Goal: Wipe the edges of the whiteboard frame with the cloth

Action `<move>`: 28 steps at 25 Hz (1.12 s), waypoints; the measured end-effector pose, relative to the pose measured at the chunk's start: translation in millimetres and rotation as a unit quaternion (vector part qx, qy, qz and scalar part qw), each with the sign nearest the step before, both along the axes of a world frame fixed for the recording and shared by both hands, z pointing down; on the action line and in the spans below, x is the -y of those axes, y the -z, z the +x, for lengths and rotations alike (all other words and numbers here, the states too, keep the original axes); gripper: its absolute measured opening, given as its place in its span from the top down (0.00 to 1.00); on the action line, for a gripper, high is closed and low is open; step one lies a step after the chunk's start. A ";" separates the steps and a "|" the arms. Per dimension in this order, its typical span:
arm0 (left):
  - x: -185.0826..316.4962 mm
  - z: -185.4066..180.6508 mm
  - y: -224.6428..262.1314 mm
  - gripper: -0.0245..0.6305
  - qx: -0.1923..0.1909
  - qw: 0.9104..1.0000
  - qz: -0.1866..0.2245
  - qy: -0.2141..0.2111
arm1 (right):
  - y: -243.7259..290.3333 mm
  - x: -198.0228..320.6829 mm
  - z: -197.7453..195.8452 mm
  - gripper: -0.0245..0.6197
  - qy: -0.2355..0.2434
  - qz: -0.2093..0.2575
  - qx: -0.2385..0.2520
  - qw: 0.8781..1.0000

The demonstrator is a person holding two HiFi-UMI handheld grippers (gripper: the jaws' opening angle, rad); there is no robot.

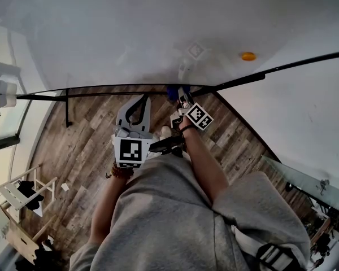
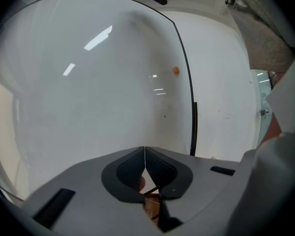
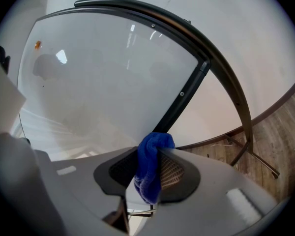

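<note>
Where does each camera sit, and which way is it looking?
Head view: on the person's head, looking steeply down at the whiteboard, wood floor, left tool, right tool, forearms and grey sweatshirt.
Left gripper view: on the left tool, jaws shut on nothing, facing the whiteboard; grey sweatshirt at the right edge.
Right gripper view: on the right tool, shut on the blue cloth, facing the black frame corner and floor.
Shared: all three show the orange dot.
</note>
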State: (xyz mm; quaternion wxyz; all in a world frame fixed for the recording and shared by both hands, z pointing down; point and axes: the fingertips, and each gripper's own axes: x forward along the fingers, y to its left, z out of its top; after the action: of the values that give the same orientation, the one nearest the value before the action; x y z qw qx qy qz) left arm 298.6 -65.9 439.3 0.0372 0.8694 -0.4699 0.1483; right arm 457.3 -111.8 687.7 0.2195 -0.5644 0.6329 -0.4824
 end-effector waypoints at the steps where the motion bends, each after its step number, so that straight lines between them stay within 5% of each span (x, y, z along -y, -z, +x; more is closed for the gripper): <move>1: 0.9 -1.9 1.3 0.94 0.000 1.000 0.001 0.000 | 0.6 0.4 -1.4 0.78 -0.001 0.000 0.000 1.000; 28: 8.8 -17.1 10.4 0.94 0.004 1.000 0.007 -0.004 | 6.9 6.3 -40.7 0.78 0.044 0.012 0.011 0.999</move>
State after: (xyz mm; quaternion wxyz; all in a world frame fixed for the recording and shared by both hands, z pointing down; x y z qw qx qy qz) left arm 281.5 -74.7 429.0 0.0282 0.8710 -0.4674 0.1485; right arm 416.6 -118.1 680.8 0.2118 -0.5281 0.6606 -0.4898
